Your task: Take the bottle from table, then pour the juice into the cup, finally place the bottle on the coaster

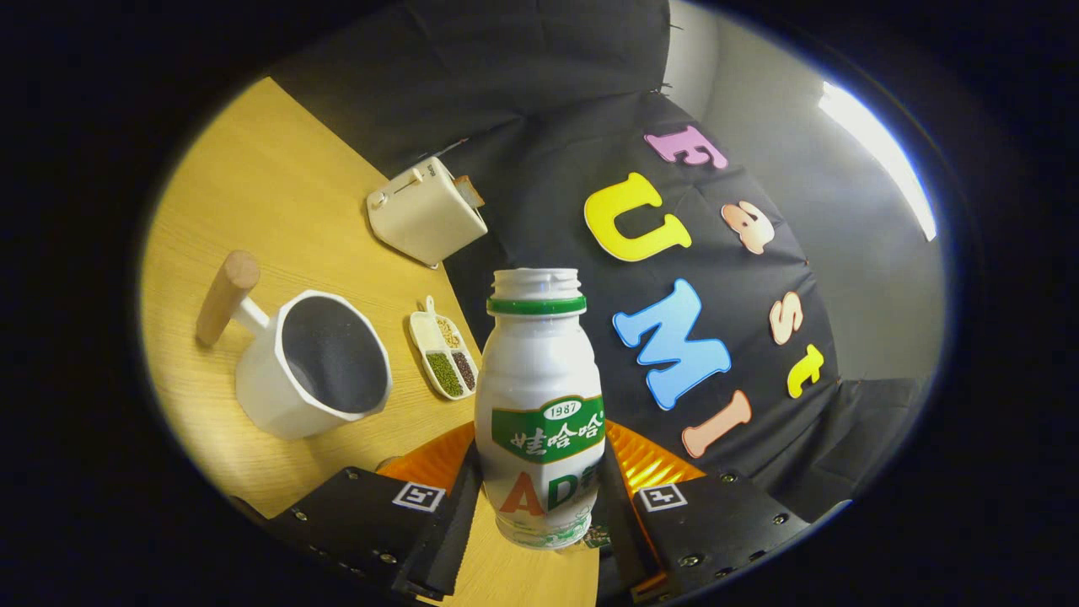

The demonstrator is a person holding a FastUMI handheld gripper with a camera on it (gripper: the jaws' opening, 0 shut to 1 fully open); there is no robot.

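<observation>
A white plastic bottle (539, 405) with a green neck ring and green label stands between my two fingers, its mouth uncapped. My gripper (538, 514) is shut on the bottle, one finger pressing each side of its lower body. The whole view is tilted, and the bottle looks lifted off the wooden table (270, 211). To the left of the bottle, beyond the left finger, a white cup (316, 367) with a wooden handle stands on the table, its dark inside showing. The coaster cannot be made out.
A small white divided dish (444, 346) holding grains and beans lies between the cup and the bottle. Farther back a white toaster (426, 211) sits at the table's far edge against the booth's black cloth wall (548, 110).
</observation>
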